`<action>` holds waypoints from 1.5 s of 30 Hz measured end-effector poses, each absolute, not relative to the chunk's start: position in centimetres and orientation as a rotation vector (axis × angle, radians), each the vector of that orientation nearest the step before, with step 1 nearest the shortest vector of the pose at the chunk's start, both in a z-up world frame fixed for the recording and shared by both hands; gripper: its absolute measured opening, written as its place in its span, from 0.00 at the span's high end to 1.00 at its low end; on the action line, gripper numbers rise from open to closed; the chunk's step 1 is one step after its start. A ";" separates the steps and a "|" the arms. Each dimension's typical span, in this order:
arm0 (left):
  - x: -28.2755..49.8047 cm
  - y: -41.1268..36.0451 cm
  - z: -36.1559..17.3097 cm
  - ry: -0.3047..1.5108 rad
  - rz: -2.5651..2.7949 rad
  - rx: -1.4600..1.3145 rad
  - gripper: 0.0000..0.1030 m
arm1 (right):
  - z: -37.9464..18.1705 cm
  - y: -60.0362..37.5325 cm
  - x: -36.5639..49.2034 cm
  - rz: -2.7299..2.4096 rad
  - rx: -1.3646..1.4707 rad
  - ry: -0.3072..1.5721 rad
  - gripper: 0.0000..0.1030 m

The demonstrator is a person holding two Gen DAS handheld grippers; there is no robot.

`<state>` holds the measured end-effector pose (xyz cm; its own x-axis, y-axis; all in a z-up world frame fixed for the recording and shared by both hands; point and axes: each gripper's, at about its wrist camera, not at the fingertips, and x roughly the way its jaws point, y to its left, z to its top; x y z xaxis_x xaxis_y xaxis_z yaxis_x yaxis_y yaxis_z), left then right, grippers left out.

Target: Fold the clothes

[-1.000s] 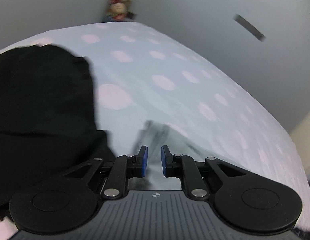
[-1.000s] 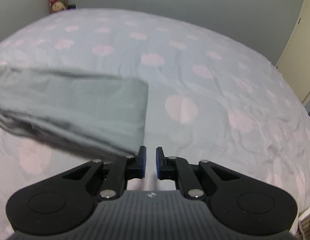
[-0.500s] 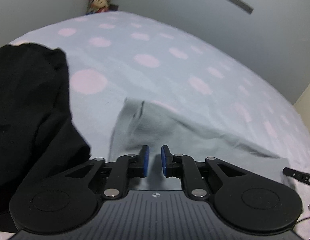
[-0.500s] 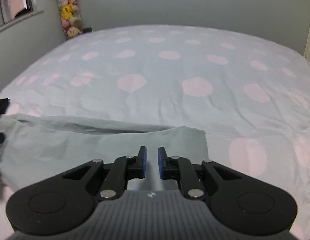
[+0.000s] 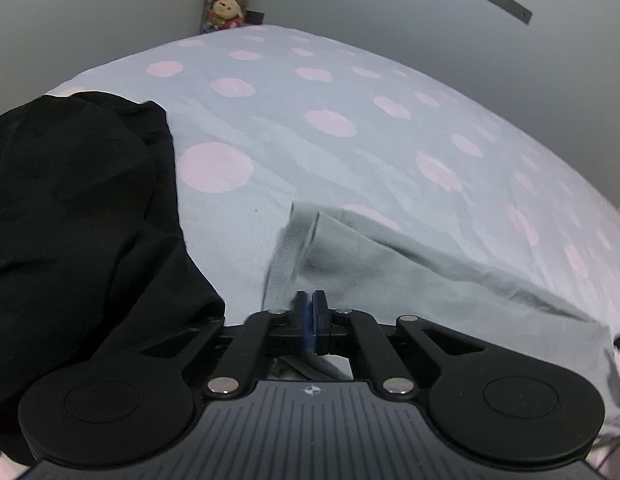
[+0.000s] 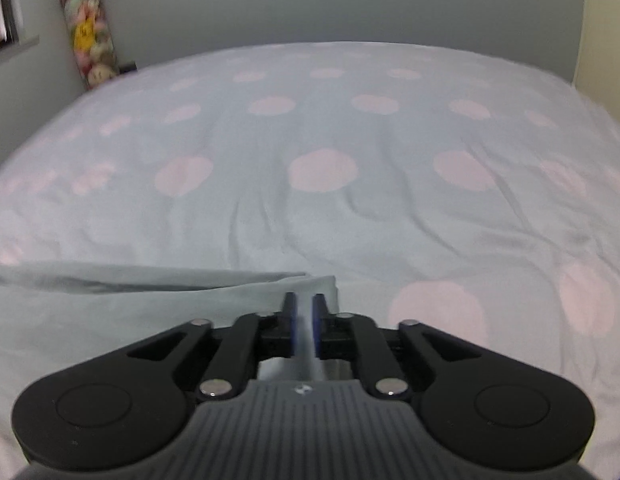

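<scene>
Bed [image 5: 349,92] with pink-dotted sheet carries black garment [image 5: 78,216] at left and grey garment [image 5: 409,280] lying flat beside it, left claw [image 5: 309,316] clamped on its ribbed hem end, right claw [image 6: 304,320] pinching its corner edge, narrow gap showing.

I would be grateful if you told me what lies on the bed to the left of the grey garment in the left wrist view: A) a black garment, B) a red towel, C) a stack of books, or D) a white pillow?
A: a black garment lies bunched on the dotted bedsheet, left of the grey garment on which the left gripper is pinched shut.
</scene>
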<state>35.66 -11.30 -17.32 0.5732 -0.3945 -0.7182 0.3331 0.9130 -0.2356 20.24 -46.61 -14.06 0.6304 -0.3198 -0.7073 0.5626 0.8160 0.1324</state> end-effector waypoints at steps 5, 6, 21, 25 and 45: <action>35.5 -10.7 -16.4 0.855 -0.444 -0.116 0.88 | -13.7 -48.2 16.8 -0.478 0.571 0.754 0.65; 35.4 -10.7 -16.3 0.853 -0.448 -0.116 0.88 | -13.8 -48.6 16.2 -0.475 0.613 0.759 0.65; 35.7 -9.3 -15.0 0.821 -0.560 -0.227 0.88 | -11.3 -47.0 16.8 -0.373 0.815 0.751 0.91; 34.9 -10.5 -14.3 0.813 -0.736 -0.282 0.88 | -8.2 -46.0 17.0 -0.343 0.828 0.701 0.91; 29.1 -22.5 -18.2 1.033 -1.072 0.079 0.88 | -0.4 -40.5 19.9 -0.218 0.748 0.685 0.92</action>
<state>29.05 -22.54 -18.16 0.0825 -0.6826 -0.7261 0.7504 0.5220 -0.4055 19.92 -40.53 -0.42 0.7640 0.0527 -0.6431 0.4154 0.7224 0.5528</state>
